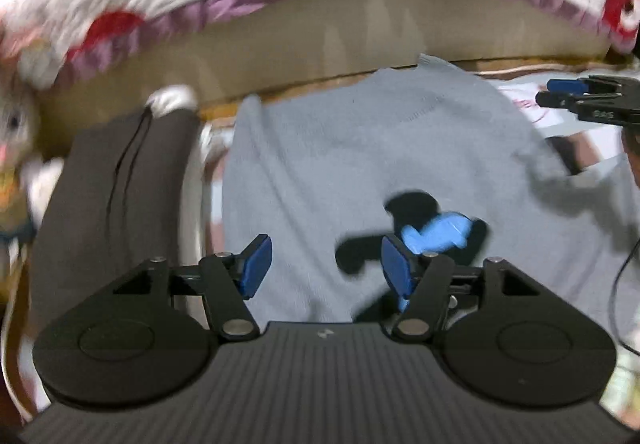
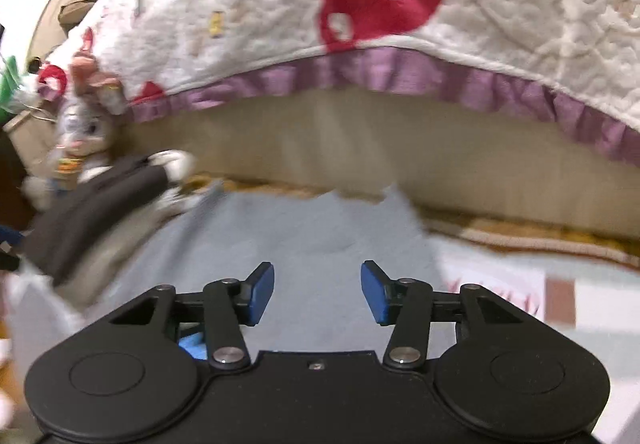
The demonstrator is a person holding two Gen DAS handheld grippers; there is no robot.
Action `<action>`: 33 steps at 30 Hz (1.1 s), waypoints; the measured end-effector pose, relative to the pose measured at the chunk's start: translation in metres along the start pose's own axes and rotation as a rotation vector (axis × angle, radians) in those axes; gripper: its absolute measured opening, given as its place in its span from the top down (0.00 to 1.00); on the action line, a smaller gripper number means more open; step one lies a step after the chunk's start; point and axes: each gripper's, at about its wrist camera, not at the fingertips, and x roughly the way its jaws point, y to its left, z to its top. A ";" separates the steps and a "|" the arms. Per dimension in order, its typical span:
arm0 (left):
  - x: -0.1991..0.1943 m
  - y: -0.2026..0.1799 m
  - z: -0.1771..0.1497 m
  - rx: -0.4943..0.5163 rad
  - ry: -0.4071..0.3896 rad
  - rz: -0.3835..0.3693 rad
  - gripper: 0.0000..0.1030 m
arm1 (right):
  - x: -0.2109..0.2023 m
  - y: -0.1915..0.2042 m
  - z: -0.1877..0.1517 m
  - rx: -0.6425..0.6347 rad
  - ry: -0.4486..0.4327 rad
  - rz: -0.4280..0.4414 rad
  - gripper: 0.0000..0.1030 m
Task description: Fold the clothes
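Grey top spread flat

Both the left gripper (image 1: 324, 264) and right gripper (image 2: 318, 292) are held open, empty, tilted down over the top (image 1: 360, 163).

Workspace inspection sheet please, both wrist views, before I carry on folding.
Surface: patterned mat with a tan border, mostly covered by clothes.
Job's things: light blue garment spread flat, black and blue print on it; dark garment lying folded at its left edge.
Clutter: stuffed rabbit beside the dark garment.
Grippers: left gripper open above the blue garment, nothing between the pads; right gripper open, nothing held.
Cables: thin dark cable at the right edge of the left wrist view.
Surroundings: bed side behind the mat, white quilt with red figures and a purple frill hanging over it.
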 end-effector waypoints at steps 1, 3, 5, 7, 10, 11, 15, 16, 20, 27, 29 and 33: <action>0.016 -0.003 0.004 -0.031 -0.023 -0.004 0.45 | 0.020 -0.011 -0.009 0.000 0.036 -0.072 0.47; 0.049 -0.002 0.011 -0.146 -0.081 -0.052 0.45 | 0.041 -0.031 -0.023 0.024 0.079 -0.140 0.48; 0.080 -0.004 0.009 -0.196 -0.124 -0.069 0.45 | 0.050 -0.054 -0.032 0.067 0.077 -0.105 0.49; 0.108 -0.007 0.011 -0.196 -0.138 -0.059 0.45 | 0.058 -0.071 -0.031 0.126 0.094 -0.105 0.48; 0.142 -0.008 0.016 -0.193 -0.111 -0.028 0.45 | 0.073 -0.087 -0.023 0.190 0.094 -0.050 0.46; 0.151 -0.007 0.017 -0.177 -0.102 -0.011 0.44 | 0.081 -0.090 -0.020 0.205 0.114 -0.022 0.44; 0.184 -0.003 0.020 -0.082 -0.076 0.066 0.41 | 0.110 -0.087 -0.017 0.161 0.187 0.031 0.43; 0.191 0.001 0.020 -0.083 -0.074 0.066 0.41 | 0.116 -0.087 -0.017 0.151 0.187 0.034 0.42; 0.218 0.017 0.024 -0.137 -0.052 0.051 0.33 | 0.136 -0.088 -0.009 0.149 0.159 0.060 0.36; 0.254 0.027 0.044 -0.208 -0.047 0.014 0.37 | 0.160 -0.084 0.010 0.182 0.104 0.111 0.52; 0.255 0.020 0.049 -0.222 -0.057 0.021 0.57 | 0.164 -0.080 0.012 0.196 0.120 0.165 0.92; 0.257 0.005 0.061 -0.190 -0.086 0.036 0.97 | 0.152 -0.057 0.014 0.103 0.043 0.155 0.93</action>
